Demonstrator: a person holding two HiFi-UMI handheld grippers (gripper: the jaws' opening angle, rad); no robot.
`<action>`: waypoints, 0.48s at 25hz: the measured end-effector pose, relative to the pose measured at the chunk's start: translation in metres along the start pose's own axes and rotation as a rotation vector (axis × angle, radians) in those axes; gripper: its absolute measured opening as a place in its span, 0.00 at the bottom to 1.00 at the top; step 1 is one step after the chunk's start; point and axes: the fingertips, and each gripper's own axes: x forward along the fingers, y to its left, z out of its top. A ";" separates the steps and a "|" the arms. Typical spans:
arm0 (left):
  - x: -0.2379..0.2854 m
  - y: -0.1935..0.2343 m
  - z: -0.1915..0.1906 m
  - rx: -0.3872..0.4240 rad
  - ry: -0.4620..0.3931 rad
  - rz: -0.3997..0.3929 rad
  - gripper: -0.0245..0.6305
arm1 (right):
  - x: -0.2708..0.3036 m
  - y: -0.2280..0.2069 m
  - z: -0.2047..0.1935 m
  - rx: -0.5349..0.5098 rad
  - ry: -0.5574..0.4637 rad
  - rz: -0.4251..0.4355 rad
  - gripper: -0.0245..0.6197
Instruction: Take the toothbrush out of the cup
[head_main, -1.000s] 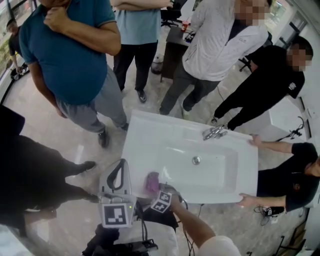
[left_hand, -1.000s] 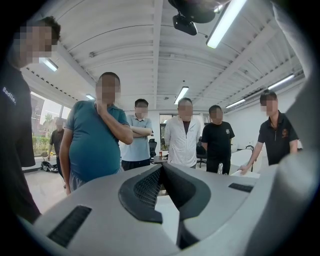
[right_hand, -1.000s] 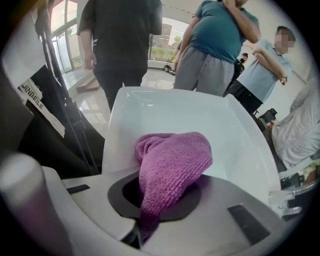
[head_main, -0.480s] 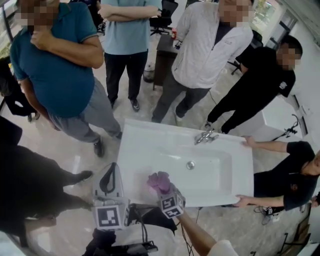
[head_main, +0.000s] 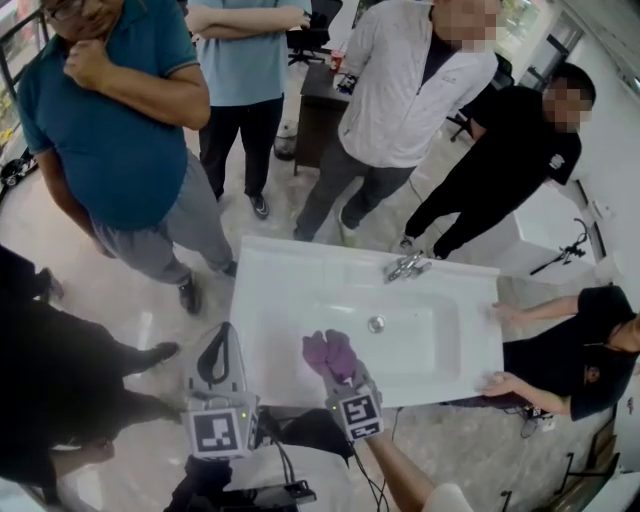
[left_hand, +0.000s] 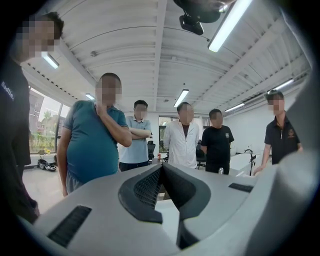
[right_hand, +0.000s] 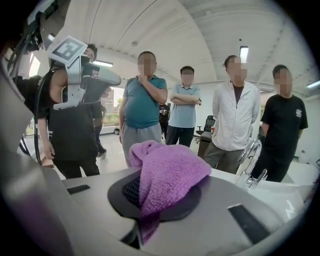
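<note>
My right gripper (head_main: 340, 372) is shut on a purple cloth (head_main: 328, 352), held up over the front rim of the white sink (head_main: 290, 290). In the right gripper view the purple cloth (right_hand: 167, 172) bulges out over the closed jaws of my right gripper (right_hand: 159, 192). My left gripper (head_main: 225, 332) hangs left of the sink's front corner, level, with its jaws together and nothing between them. The left gripper view shows the left gripper (left_hand: 161, 170) closed, pointing at the people. No toothbrush or cup shows in any view.
The sink has a chrome faucet (head_main: 405, 266) at its far rim and a drain (head_main: 376, 323) in the basin. A person at the right holds the sink by its edge with a hand (head_main: 500, 383). Several people stand round the far side.
My right gripper has risen from the sink's front rim with the purple cloth and rolled, so the cloth now stands up above it. The left gripper has stayed put.
</note>
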 end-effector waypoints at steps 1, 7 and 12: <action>0.001 0.000 0.000 -0.004 -0.001 -0.006 0.05 | -0.003 -0.002 0.008 0.009 -0.016 -0.010 0.08; 0.006 0.000 0.006 -0.033 0.002 -0.049 0.05 | -0.019 -0.008 0.047 0.041 -0.077 -0.057 0.08; 0.001 -0.009 0.014 -0.046 -0.018 -0.049 0.05 | -0.025 -0.001 0.057 0.033 -0.105 -0.036 0.08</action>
